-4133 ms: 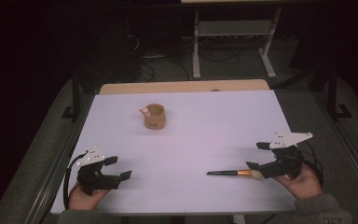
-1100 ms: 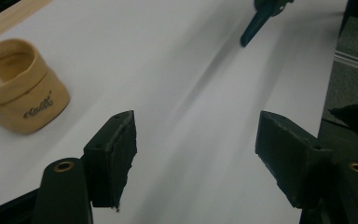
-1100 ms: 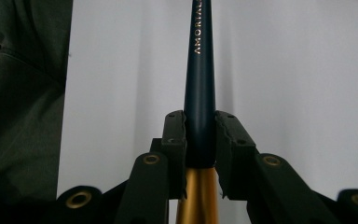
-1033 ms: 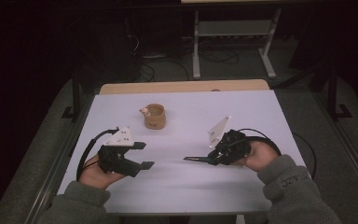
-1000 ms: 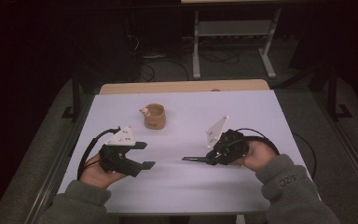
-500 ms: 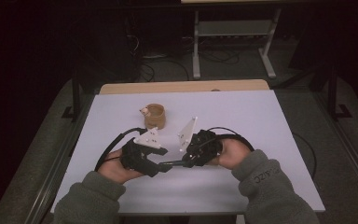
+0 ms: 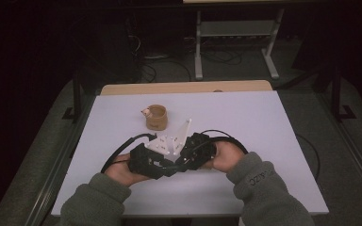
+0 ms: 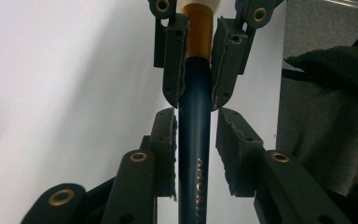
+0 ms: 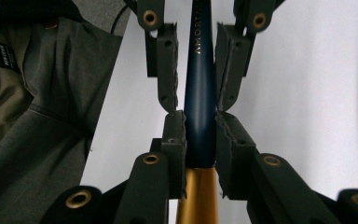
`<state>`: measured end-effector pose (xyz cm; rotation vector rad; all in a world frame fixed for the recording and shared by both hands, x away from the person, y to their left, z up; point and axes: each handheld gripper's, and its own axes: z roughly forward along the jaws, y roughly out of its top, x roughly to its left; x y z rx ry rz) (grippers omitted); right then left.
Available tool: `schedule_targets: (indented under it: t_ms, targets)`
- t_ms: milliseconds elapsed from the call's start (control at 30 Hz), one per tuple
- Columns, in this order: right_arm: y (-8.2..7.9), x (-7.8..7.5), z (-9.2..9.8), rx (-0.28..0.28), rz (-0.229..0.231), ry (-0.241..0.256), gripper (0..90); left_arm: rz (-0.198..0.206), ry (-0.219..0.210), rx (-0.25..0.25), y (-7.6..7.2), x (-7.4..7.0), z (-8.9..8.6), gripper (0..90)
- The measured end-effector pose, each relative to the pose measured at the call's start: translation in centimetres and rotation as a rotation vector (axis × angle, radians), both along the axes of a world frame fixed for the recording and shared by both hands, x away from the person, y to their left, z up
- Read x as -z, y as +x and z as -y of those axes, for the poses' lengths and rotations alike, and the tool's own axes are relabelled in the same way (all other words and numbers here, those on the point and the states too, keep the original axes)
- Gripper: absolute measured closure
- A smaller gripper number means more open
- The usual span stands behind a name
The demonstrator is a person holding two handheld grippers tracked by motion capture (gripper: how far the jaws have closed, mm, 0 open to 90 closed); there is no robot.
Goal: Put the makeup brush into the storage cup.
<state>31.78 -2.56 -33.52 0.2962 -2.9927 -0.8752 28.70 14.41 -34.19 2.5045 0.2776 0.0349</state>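
A brush with a dark blue handle (image 8: 194,84) and a gold ferrule (image 9: 196,196) lies level between my two grippers, which meet tip to tip over the middle of the white table (image 7: 268,136). My right gripper (image 9: 200,116) is shut on the brush where handle and ferrule join, and both pads press on it. My left gripper (image 8: 194,116) has its jaws on either side of the handle with a thin gap on each side. In the high view the left gripper (image 7: 158,165) and the right gripper (image 7: 188,160) overlap, and the brush is hidden there.
A small wooden cup (image 7: 156,117) with a pale object at its rim stands just beyond the grippers. Black cables (image 7: 122,149) loop on the table beside each hand. Grey-green sleeves (image 7: 259,188) come in from the front edge. A metal stand (image 7: 235,28) sits behind the table.
Both hands have moved in from the sides to the middle of the table. The right gripper brought the brush along, and the left gripper's jaws now sit around its handle.
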Motion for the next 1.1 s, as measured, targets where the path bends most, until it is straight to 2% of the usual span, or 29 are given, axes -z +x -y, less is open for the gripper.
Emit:
schedule_targets:
  t_ms: [67,133,200,333,367,533,700,767,833,900,1000,1067,1100]
  targets:
    - [0.0,0.0,0.0,0.0,0.001,0.001,73.7,0.005,0.005,0.006,0.0,0.0,0.0,70.2]
    - [0.0,0.1,0.0,-0.01,0.0,0.006,73.7,-0.004,-0.008,-0.002,-0.1,0.2,-0.1,74.2]
    - [-0.1,0.2,0.1,-0.013,-0.023,0.009,73.7,-0.013,-0.019,0.003,-0.2,0.3,-0.3,76.0]
    - [-0.2,0.5,0.3,-0.011,-0.039,0.032,73.3,-0.008,-0.028,0.004,-0.4,0.4,-0.5,76.9]
    - [-0.1,0.7,0.2,-0.02,-0.04,0.048,73.2,-0.007,-0.023,0.009,-0.5,0.5,-0.6,77.0]
    - [0.0,1.1,0.3,-0.022,-0.051,0.058,72.0,-0.005,-0.01,0.008,-0.6,0.6,-0.8,77.1]
    - [0.0,1.4,0.5,0.001,-0.053,0.049,70.2,-0.007,-0.017,0.001,-0.6,0.7,-1.3,77.1]
    - [0.2,1.7,0.8,0.01,-0.041,0.045,65.6,0.008,-0.022,-0.003,-0.6,0.5,-1.9,77.1]
    - [0.2,1.8,1.0,0.022,-0.053,0.051,64.3,0.007,-0.019,-0.005,-0.6,0.4,-2.2,77.1]
    - [0.4,2.2,1.5,0.029,-0.043,0.052,62.3,-0.003,-0.043,-0.023,-0.7,0.3,-2.6,77.1]
    - [0.5,2.4,1.9,0.025,-0.05,0.068,67.0,-0.013,-0.067,-0.018,-0.8,0.3,-3.1,77.1]
    - [0.5,2.3,1.9,0.023,-0.054,0.075,67.6,-0.003,-0.055,-0.005,-0.7,0.3,-3.2,76.9]
    - [0.4,2.2,1.9,0.027,-0.061,0.068,67.8,-0.012,-0.064,-0.008,-0.7,0.4,-3.2,76.8]
